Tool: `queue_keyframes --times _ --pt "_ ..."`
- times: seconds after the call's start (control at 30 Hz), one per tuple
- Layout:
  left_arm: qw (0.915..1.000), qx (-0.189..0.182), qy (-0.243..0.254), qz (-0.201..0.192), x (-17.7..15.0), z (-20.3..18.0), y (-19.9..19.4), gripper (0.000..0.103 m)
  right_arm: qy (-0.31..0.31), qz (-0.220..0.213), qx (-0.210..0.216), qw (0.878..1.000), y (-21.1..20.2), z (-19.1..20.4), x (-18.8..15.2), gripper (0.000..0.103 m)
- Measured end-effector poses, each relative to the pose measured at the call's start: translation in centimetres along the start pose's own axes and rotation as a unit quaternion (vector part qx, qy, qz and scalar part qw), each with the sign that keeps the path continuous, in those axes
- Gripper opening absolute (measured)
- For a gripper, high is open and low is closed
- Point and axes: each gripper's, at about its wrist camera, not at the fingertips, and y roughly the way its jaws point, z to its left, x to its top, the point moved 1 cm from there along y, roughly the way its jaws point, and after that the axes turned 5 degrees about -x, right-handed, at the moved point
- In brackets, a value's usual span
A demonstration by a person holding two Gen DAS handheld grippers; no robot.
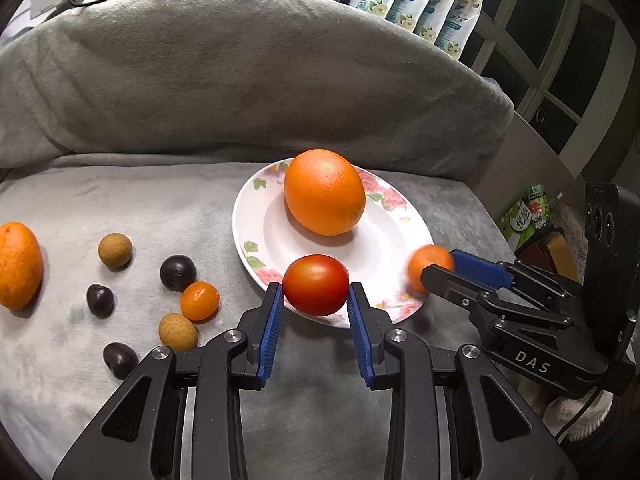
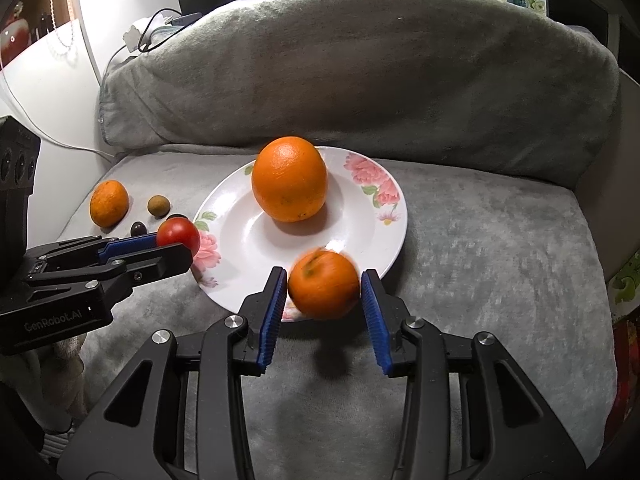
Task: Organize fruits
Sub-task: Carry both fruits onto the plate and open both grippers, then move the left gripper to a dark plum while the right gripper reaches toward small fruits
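We keep the left gripper [image 1: 315,296] pinching the round red tomato [image 1: 316,285] over the near rim of the white floral plate [image 1: 256,240] until the small blurred orange mandarin [image 2: 323,284], loose between the right gripper's [image 2: 325,295] spread pads, settles

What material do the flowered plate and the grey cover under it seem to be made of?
The plate looks like glazed ceramic or porcelain: white, glossy, with light reflections and printed pink flowers on the rim. It could also be melamine. The grey cover looks like soft plush or fleece fabric: matte, with a short nap showing brushed light and dark patches.

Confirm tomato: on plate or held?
Held. Left gripper jaws press both sides of the tomato, over the near rim of the plate; rim contact: cannot tell.
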Motion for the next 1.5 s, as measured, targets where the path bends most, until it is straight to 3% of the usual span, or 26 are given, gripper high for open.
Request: queue_keyframes --times 0.2,0.3,0.6,0.73,0.9,1.33,1.5 --pt "1.0 0.001 0.003 -0.004 0.1 0.0 -0.3 0.036 0.001 -0.01 -0.005 1.0 -0.5 -0.2 0.2 0.052" --pt "0.9999 0.004 0.008 -0.009 0.2 -0.2 -0.6 0.044 0.005 -0.013 -0.007 1.0 -0.7 -0.3 0.3 0.056" --pt "0.9998 0.007 0.007 -0.016 0.1 0.1 -1.3 0.049 0.008 -0.021 -0.017 1.0 -1.5 -0.3 0.4 0.071" --pt "0.9997 0.011 0.005 -0.022 0.0 0.5 -2.1 0.054 0.007 -0.027 -0.016 0.999 -2.1 0.1 0.5 0.082" --pt "0.999 0.018 0.005 -0.041 -0.4 1.5 -3.5 0.055 0.003 -0.034 -0.004 0.999 -2.9 1.0 0.8 0.087" --pt "0.9964 0.076 -0.015 -0.034 -3.2 6.9 -7.0 0.055 -0.025 -0.039 0.022 0.999 -3.5 4.1 1.9 0.088" --pt "0.9958 0.082 -0.027 -0.031 -4.3 8.2 -7.6 0.055 -0.05 -0.04 0.038 0.997 -3.1 6.1 2.7 0.088"
